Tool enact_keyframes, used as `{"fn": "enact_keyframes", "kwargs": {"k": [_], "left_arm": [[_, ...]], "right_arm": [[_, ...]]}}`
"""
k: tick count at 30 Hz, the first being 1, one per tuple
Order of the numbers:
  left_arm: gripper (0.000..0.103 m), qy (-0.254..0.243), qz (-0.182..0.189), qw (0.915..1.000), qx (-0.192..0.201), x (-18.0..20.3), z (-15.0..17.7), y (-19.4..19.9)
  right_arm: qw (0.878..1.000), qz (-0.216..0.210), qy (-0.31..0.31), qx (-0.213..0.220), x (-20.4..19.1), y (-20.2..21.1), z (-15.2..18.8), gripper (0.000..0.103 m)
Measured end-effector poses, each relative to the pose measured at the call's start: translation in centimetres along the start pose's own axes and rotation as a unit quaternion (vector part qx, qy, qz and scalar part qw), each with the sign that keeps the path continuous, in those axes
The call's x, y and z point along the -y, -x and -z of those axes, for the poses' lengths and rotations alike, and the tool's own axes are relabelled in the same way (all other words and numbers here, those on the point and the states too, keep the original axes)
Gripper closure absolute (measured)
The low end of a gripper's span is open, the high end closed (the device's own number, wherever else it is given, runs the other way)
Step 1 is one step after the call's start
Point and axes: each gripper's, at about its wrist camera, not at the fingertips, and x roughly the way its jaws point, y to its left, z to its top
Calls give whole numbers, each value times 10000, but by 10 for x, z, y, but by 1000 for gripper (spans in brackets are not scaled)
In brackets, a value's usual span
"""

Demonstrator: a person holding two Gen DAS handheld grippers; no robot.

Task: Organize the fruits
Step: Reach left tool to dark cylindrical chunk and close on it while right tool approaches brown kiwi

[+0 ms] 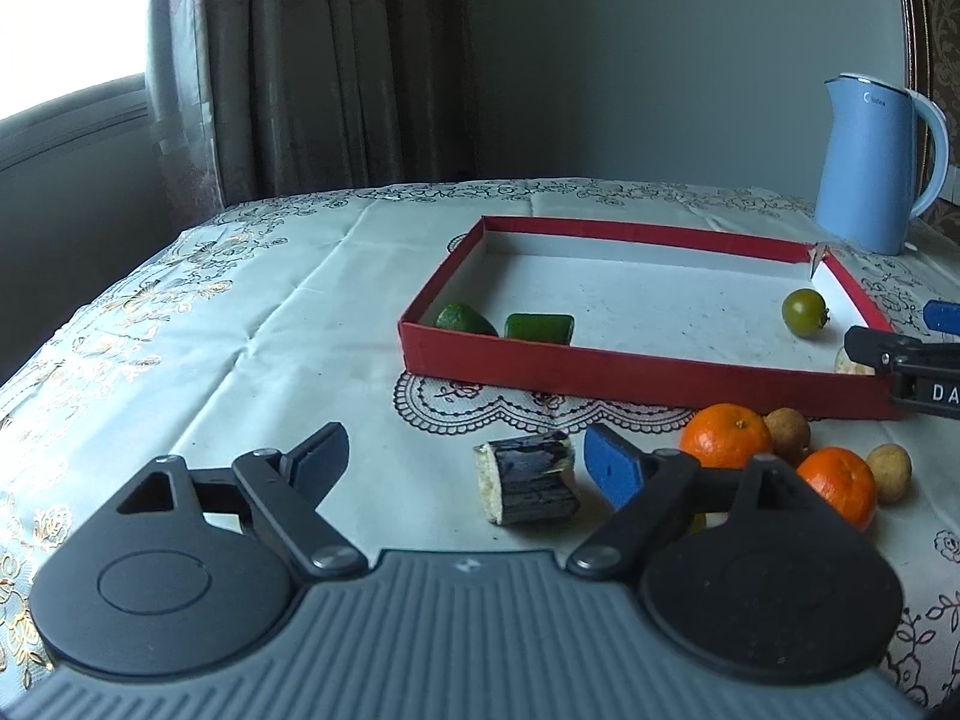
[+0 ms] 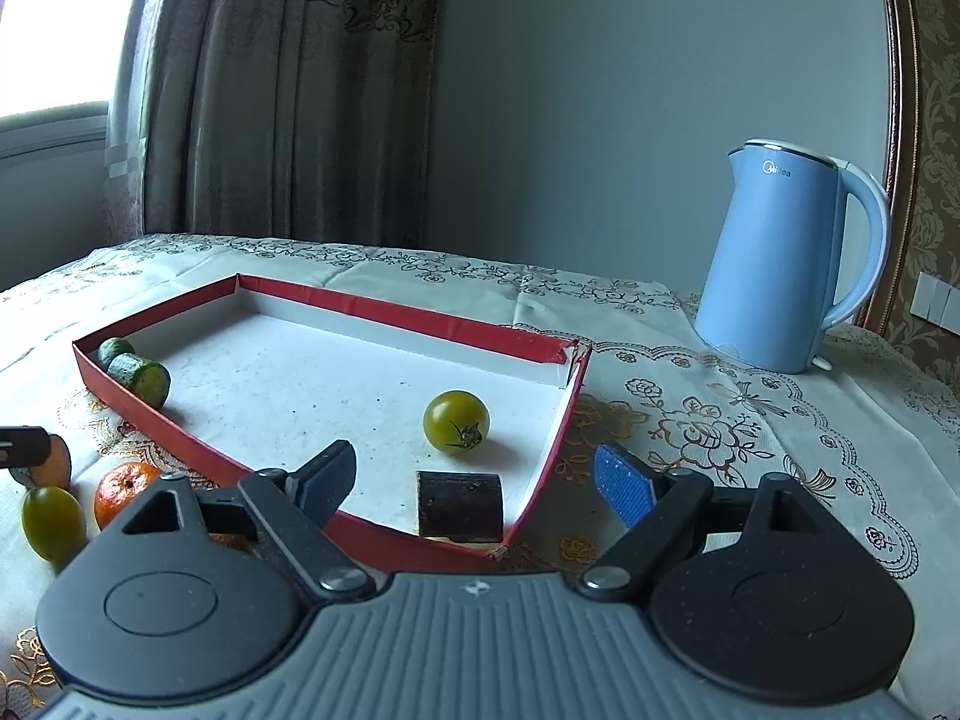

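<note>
1. Both claws stand released: left claw (image 1: 468,468) has a dark cut chunk (image 1: 531,486) between its fingers, untouched; right claw (image 2: 474,480) hangs spread over the red tray (image 2: 456,324), gripping nothing.
2. Already in the tray ahead of me: two green pieces (image 1: 504,324), a green tomato (image 2: 456,422) and a dark piece (image 2: 461,505) near my right claw.
3. Left outside, just right of my left claw: two oranges (image 1: 726,435) and two small brown fruits (image 1: 889,473).
4. About half remains, I judge.
</note>
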Motion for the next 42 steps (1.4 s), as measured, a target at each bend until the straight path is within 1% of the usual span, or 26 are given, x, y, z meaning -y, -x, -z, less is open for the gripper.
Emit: {"fn": "enact_keyframes", "kwargs": {"k": [5,9,11,15,18,19,20,22,24,26,28,33,38,42], "left_arm": [[20,79,-109,9998,-141,0,0,-9],[22,264,-26,9992,-309,-4,2,-16],[25,229,5,9991,-349,-3,3,-18],[28,183,55,9992,-339,-2,6,-20],[33,238,199,9990,-315,-4,8,-21],[37,258,245,9989,-308,-5,8,-21],[45,264,278,9987,-324,-5,8,-22],[52,254,271,9987,-351,-5,9,-23],[54,247,260,9987,-353,-5,9,-23],[62,228,267,9988,-330,-5,9,-22],[68,183,206,9992,-289,-5,9,-21],[69,184,210,9993,-252,-6,9,-19],[70,204,258,9990,-296,-6,9,-21],[70,212,268,9989,-329,-7,9,-22]], "right_arm": [[10000,2,37,-6,-2,0,0,16],[10000,1,72,-5,-3,0,0,16],[10000,2,73,-3,-2,0,0,16],[10000,-3,63,-2,-1,0,0,16],[10000,-16,36,7,0,0,0,16],[10000,-24,19,13,1,0,0,16],[10000,-42,-3,14,2,0,0,16],[10000,-77,-61,-17,5,1,0,16],[9998,-110,-104,-114,8,4,2,16],[9994,-206,-212,-176,14,13,6,16],[9989,-316,-301,-185,19,25,11,16],[9987,-420,-114,-258,16,47,24,16],[9975,-531,192,-430,-1,45,30,16],[9966,-607,326,-449,-11,45,32,17]]}}
